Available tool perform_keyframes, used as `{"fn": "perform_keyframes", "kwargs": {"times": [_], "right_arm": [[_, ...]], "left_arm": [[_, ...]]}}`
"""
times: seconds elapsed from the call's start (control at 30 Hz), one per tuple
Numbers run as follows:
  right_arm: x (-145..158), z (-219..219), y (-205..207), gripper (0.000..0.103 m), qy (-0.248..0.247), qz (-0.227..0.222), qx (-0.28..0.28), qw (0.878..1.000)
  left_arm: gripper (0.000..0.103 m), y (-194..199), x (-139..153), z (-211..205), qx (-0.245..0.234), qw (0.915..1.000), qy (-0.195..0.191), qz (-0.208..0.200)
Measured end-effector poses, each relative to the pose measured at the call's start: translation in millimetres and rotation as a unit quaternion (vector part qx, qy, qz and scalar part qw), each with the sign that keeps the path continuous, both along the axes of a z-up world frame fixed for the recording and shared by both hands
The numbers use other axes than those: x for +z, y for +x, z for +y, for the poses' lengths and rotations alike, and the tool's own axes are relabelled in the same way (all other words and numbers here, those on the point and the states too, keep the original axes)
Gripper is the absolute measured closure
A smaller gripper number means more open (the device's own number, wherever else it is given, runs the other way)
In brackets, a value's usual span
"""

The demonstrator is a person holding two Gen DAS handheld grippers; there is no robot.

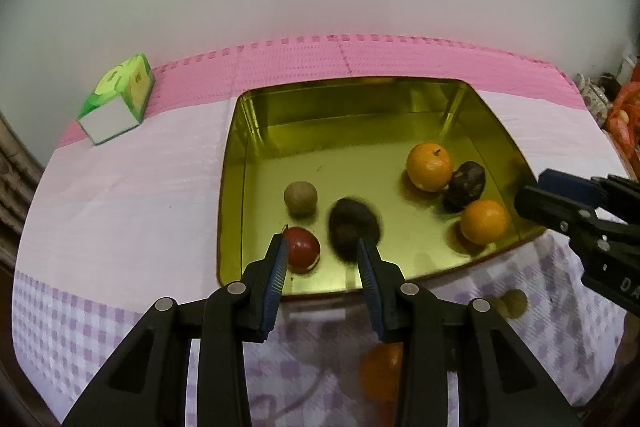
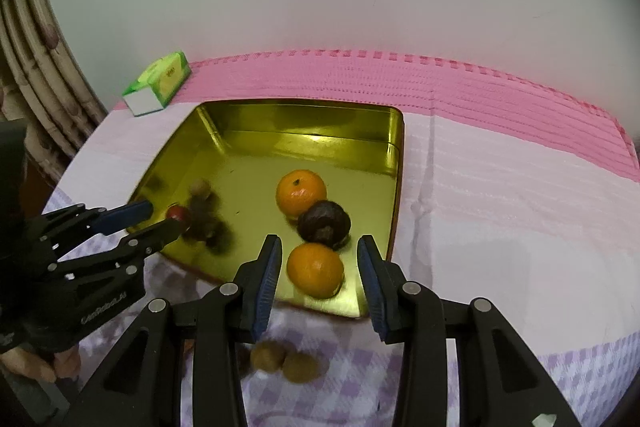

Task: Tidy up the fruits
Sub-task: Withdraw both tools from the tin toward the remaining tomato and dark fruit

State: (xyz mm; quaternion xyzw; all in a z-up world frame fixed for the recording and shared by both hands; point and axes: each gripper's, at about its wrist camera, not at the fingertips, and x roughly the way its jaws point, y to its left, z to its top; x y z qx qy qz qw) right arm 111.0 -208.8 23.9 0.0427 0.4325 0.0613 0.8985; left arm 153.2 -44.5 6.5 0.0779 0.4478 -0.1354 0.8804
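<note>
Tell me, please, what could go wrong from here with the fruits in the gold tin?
1. The blurred dark fruit looks in motion and may knock the red fruit.
2. The near orange sits close to the gold tin front wall, awkward for the right gripper.
3. Brown fruits under it could get bumped.

**Obscured and unclear items, both wrist views**

In my left wrist view, the dark fruit (image 1: 353, 234) in the tray (image 1: 232, 187) is motion-smeared; its outline cannot be fixed. My own right-hand finger (image 1: 370, 287) covers its near edge. Below the tray, an orange fruit (image 1: 382, 373) on the cloth is blurred and half hidden behind my linkage. A brownish fruit (image 1: 514, 303) beside it is soft-edged; kind undetermined.

In my right wrist view, the left gripper (image 2: 154, 217) overlaps a red fruit (image 2: 178, 213). The dark smear (image 2: 206, 223) next to it is unreadable. Two brown fruits (image 2: 286, 361) sit partly behind my fingers.
</note>
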Motion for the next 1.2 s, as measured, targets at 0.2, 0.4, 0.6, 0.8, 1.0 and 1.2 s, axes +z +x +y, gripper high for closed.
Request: {"fn": "perform_keyframes", "kwargs": {"times": [0.2, 0.4, 0.6, 0.8, 1.0, 1.2], "right_arm": [[-6.5, -1.3, -31.3, 0.065, 0.004, 0.007, 0.001, 1.0], [-18.5, -4.2, -47.8, 0.066, 0.005, 0.018, -0.004, 1.0], [-23.7, -3.8, -61.3, 0.066, 0.009, 0.018, -0.005, 1.0], [-29.1, -3.3, -68.8, 0.065, 0.008, 0.021, -0.003, 1.0], [-33.2, -5.8, -67.7, 0.065, 0.014, 0.028, -0.005, 1.0], [-38.3, -5.7, -65.6, 0.065, 0.016, 0.034, -0.004, 0.999]], "left_arm": [[0.064, -28.9, 6.7, 8.1, 0.003, 1.0, -0.001, -0.002], [0.064, -66.5, -7.1, 16.2, 0.006, 0.9994, -0.002, 0.033], [0.064, -96.1, -12.2, 16.6, 0.003, 0.9987, -0.01, 0.05], [0.064, -108.3, -20.4, -1.3, -0.017, 0.9982, -0.002, 0.057], [0.064, -104.9, -29.6, -11.3, -0.026, 0.9976, 0.0, 0.064], [0.064, -98.9, -37.0, -18.6, -0.033, 0.9968, -0.002, 0.072]]}}
